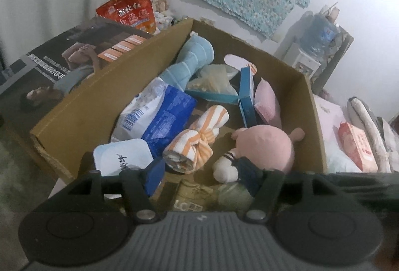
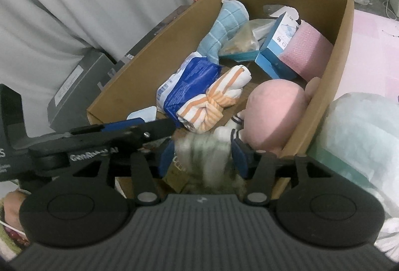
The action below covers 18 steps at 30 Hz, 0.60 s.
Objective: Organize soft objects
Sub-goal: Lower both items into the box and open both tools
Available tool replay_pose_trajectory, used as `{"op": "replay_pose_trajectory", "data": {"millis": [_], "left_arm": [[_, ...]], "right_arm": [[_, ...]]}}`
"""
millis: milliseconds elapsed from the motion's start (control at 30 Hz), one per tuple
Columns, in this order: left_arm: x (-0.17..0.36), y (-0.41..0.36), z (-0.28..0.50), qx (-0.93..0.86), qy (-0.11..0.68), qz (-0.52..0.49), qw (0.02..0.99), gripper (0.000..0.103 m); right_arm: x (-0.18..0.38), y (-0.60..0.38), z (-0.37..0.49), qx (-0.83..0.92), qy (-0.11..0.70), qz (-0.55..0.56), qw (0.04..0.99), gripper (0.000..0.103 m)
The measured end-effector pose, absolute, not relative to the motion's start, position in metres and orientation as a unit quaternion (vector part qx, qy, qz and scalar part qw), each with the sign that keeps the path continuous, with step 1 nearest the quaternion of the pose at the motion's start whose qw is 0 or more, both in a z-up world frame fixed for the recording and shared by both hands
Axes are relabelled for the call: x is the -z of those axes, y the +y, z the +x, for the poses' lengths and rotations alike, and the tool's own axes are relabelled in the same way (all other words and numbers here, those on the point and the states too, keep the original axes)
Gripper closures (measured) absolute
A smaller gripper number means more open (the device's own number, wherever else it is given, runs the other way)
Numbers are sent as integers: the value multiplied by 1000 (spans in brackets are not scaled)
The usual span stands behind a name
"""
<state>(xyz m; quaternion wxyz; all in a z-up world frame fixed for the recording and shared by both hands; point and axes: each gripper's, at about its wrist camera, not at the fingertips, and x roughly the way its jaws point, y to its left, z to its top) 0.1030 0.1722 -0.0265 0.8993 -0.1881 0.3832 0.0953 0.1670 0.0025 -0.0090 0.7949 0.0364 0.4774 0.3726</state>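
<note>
A cardboard box [image 1: 82, 101] is seen already well filled: a light blue ribbed towel [image 1: 189, 59] lies toward the far corner, an orange-striped rolled towel [image 1: 197, 138] sits in the middle, a pink plush doll [image 1: 264, 148] rests against the near right wall, and a pink quilted cushion [image 1: 268, 101] is wedged at the far right. Mixed among these are a blue-and-white plastic packet [image 1: 159, 116], a blue carton [image 1: 247, 96] and a clear bag [image 1: 214, 79] of pale contents. The left gripper [image 1: 202, 181] is held over the near edge of the box with its jaws spread wide and nothing between them. The right gripper [image 2: 203, 153] is positioned just above the near end of the box, its jaws fairly wide, with a white fluffy item [image 2: 207, 158] blurred between the blue pads [image 2: 240, 156]; whether it is actually pinched cannot be told. The task is judged to be well advanced, most soft items being inside the box. The fluffy piece appears to be the item in hand, and a pale green bundle [image 2: 361, 136] outside the box at the right may remain to be dealt with.
</note>
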Motion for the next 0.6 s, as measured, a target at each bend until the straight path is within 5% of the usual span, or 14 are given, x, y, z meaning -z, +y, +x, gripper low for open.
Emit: {"op": "replay_pose_trajectory", "data": {"millis": [267, 600], "left_arm": [[10, 170, 81, -105, 355, -177, 912, 28], [-21, 139, 46, -109, 312, -121, 936, 4]], "right_arm": [[-5, -5, 158, -381, 453, 55, 804, 49], [-44, -49, 109, -360, 353, 51, 862, 14]]}}
